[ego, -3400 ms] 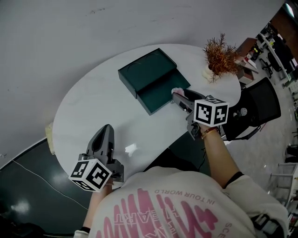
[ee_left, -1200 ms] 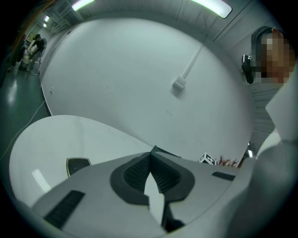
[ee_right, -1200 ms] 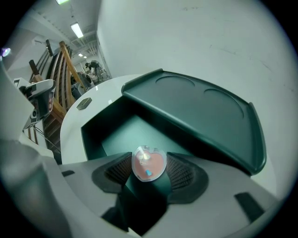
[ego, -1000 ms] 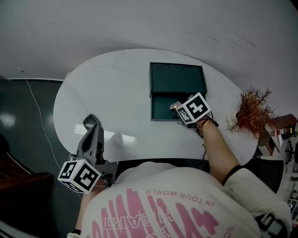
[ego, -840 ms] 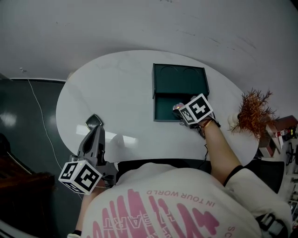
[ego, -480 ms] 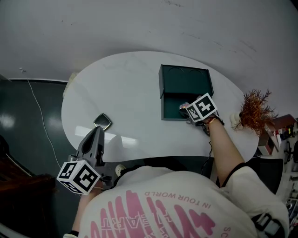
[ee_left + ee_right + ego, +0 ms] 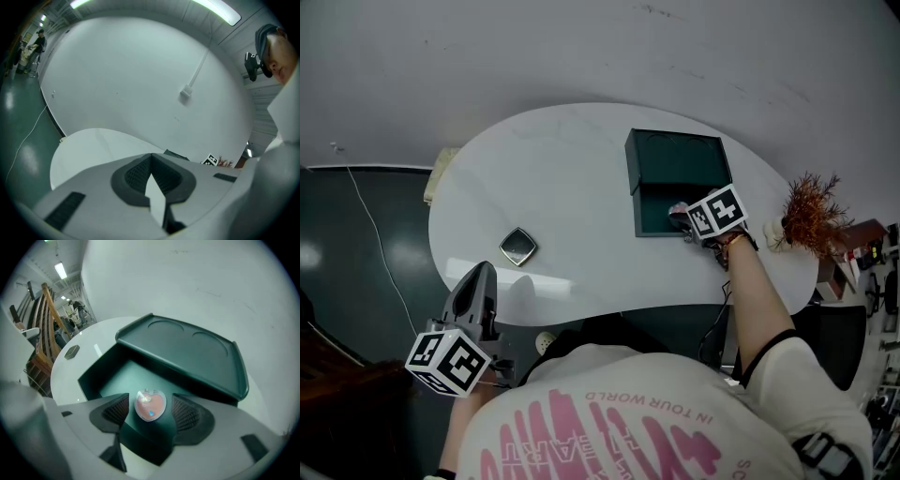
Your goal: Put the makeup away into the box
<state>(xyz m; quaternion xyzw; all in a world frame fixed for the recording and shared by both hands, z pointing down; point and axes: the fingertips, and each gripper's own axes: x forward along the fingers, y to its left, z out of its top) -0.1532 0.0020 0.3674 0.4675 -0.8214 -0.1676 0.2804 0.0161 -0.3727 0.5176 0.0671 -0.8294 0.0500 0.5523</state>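
Right gripper (image 7: 151,412) jaws have just been opening, pads now clear of the pink heart compact (image 7: 150,404) lying inside the green box (image 7: 187,352). Left gripper (image 7: 151,164), drawn back along the table (image 7: 562,169), is closed and empty.

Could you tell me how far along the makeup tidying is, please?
Done: the heart-shaped compact lies in the open box. In hand: the right gripper has just been opening its jaws, clear of it. Remaining: the dark square compact on the table; the left gripper is shut, empty.
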